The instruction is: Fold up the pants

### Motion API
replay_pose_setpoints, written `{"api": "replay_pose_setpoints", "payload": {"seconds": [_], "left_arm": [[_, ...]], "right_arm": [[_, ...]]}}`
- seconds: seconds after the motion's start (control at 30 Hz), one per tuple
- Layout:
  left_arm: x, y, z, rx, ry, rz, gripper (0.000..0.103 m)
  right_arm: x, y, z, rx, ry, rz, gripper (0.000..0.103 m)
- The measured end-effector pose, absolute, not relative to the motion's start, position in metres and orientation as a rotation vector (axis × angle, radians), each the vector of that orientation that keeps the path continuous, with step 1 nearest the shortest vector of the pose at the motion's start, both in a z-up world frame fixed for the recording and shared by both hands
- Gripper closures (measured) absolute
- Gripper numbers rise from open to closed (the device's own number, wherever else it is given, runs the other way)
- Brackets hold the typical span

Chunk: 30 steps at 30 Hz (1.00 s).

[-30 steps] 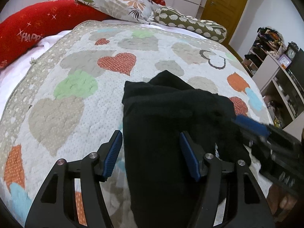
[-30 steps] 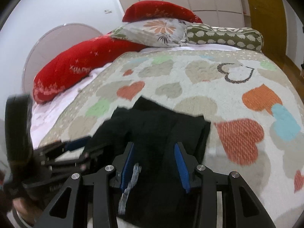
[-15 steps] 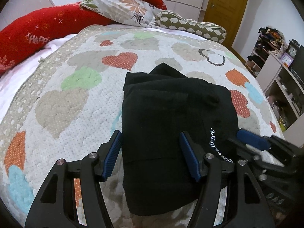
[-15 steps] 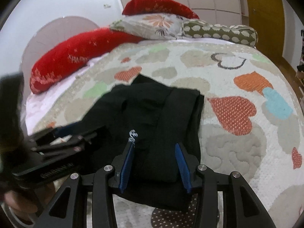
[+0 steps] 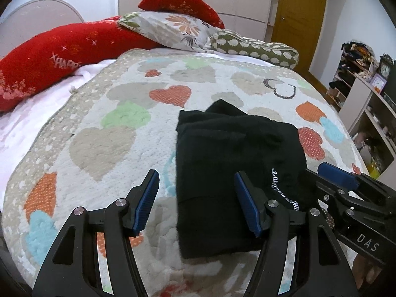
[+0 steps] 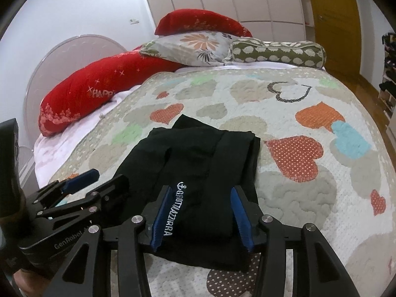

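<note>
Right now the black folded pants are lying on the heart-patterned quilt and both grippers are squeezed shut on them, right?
Not quite. The black folded pants do lie on the heart-patterned quilt, but neither gripper is squeezed shut. The right wrist view shows the right gripper with its blue pads wide apart over the cloth, and the left wrist view shows the left gripper open too, gripping nothing.

A bed covered by a cream quilt (image 5: pixel 118 133) patterned with orange, green, beige and blue hearts carries a folded pair of black pants (image 5: pixel 222 173), lying flat near its front edge. At the far end rest a long red pillow (image 6: pixel 99 91), a floral pillow (image 6: pixel 195 47) and a green spotted bolster (image 6: pixel 277 53), side by side.
</note>
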<state>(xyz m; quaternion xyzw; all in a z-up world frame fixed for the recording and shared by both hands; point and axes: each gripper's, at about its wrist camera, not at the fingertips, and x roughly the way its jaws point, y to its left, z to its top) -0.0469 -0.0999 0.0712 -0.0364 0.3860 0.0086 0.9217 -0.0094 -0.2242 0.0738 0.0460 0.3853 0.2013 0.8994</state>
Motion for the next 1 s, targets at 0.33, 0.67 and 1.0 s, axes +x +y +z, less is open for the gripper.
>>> {"api": "replay_pose_setpoints", "payload": {"seconds": [0.33, 0.67, 1.0], "left_arm": [[-0.061, -0.098, 0.081, -0.06, 0.756, 0.031, 0.04], [-0.068, -0.1, 0.085, -0.037, 0.735, 0.037, 0.04], [-0.068, -0.102, 0.084, -0.028, 0.734, 0.039, 0.04]], "right_arm": [[-0.018, -0.224, 0.074, 0.101, 0.798, 0.425, 0.055], [-0.02, -0.225, 0.076, 0.111, 0.794, 0.426, 0.055], [-0.019, -0.224, 0.073, 0.113, 0.803, 0.428, 0.055]]}}
